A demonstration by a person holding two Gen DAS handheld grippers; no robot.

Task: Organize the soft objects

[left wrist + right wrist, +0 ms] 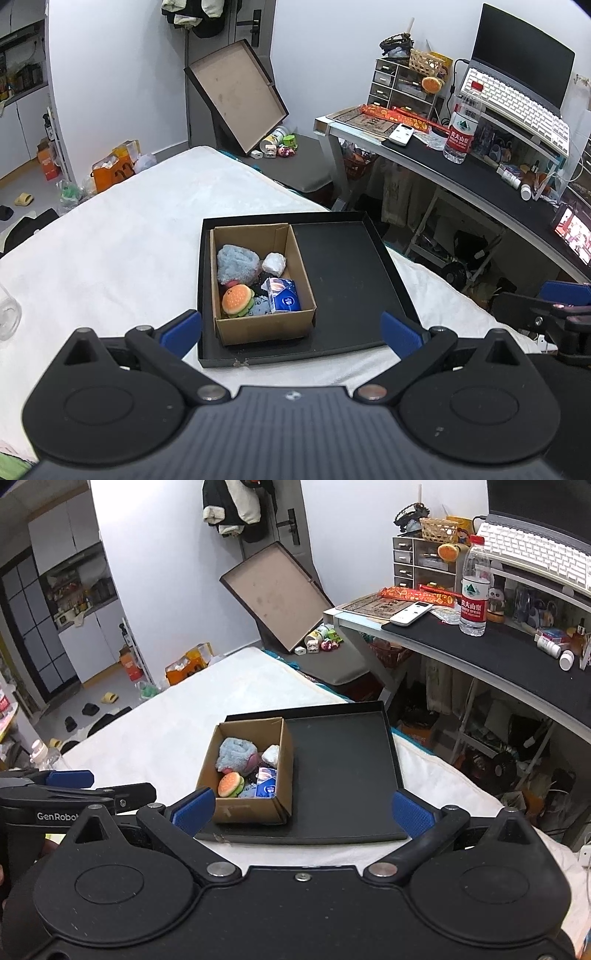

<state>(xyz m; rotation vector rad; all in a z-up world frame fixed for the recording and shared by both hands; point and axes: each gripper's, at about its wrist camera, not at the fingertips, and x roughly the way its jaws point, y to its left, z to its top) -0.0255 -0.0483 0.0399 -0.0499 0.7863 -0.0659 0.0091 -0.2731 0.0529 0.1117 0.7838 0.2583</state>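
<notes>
A brown cardboard box stands in the left part of a black tray on the white bed. In the box lie a grey-blue plush, a burger plush, a white soft lump and a blue tissue pack. My left gripper is open and empty, just short of the tray's near edge. My right gripper is open and empty at the same edge, to the right of the left one.
The white bed carries the tray. A desk with a water bottle and keyboard stands at the right. An open box lid leans on the far wall. A clear bottle is at the left.
</notes>
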